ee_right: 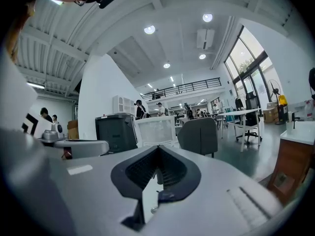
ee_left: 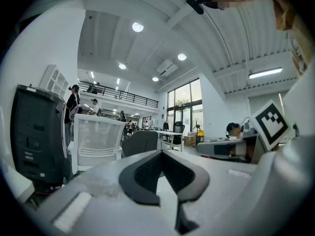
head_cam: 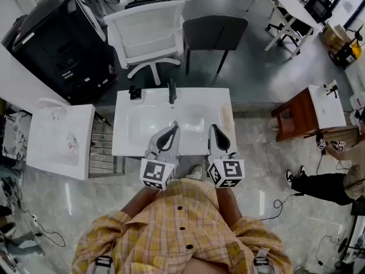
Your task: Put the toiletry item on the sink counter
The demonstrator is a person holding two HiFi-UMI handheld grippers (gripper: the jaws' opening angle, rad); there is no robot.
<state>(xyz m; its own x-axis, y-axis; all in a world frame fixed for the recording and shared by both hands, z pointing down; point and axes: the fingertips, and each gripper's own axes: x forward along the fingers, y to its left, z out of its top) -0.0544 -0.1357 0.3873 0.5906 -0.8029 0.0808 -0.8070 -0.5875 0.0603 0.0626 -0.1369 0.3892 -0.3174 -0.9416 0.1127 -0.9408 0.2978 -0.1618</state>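
Observation:
In the head view a white sink counter (head_cam: 128, 144) with a dark faucet (head_cam: 171, 90) stands right in front of me. A small dark toiletry item (head_cam: 135, 92) stands on its back left corner. My left gripper (head_cam: 173, 127) hovers over the basin's front part, shut with nothing in it. My right gripper (head_cam: 213, 128) hangs beside it over the basin's right side, also shut and empty. Both gripper views look level across the room; the left gripper (ee_left: 161, 152) and the right gripper (ee_right: 158, 147) each show their pads meeting at the tip.
A second white basin (head_cam: 60, 138) holding a small packet (head_cam: 71, 144) stands to the left, with a metal rack (head_cam: 102, 147) between. At the back are a white mesh chair (head_cam: 147, 33), a dark chair (head_cam: 215, 32) and a black cabinet (head_cam: 54, 44). A wooden stand (head_cam: 296, 116) and a seated person (head_cam: 325, 184) are at the right.

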